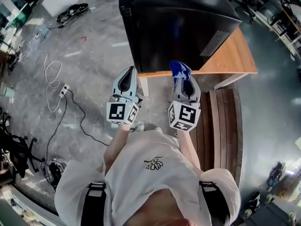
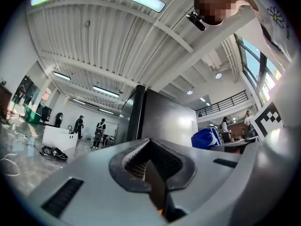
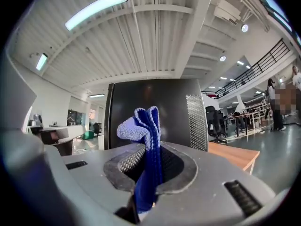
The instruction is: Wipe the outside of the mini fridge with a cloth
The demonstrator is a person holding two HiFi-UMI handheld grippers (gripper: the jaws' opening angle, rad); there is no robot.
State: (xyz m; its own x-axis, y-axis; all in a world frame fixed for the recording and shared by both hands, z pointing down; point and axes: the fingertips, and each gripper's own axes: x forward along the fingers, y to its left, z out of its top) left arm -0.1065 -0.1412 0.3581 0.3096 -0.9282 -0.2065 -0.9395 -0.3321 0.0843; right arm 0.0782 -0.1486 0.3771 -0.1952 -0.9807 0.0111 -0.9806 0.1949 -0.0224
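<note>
Toward the left, the left gripper is being held out in front of the body with its jaws brought together on nothing. In the left gripper view the two ribbed pads are being seen pressed edge to edge, and the black mini fridge is being shown ahead and a little to that gripper's right. Just beside it, the right gripper is being kept clamped on a blue cloth; a folded bunch is being left standing above the jaw tips while the rest is being pinched between them. The fridge is being carried by a wooden table, and its near lower edge is lying just ahead of both grippers, nearer the right one. The cloth is being seen near the cabinet, though whether contact is being made cannot be told. In the right gripper view the fridge is being faced squarely, its upright side rising straight beyond the cloth, with a vent grille toward its right. The coming stroke is being judged to call for a short push forward by the right gripper, pressing the cloth against that dark face.
</note>
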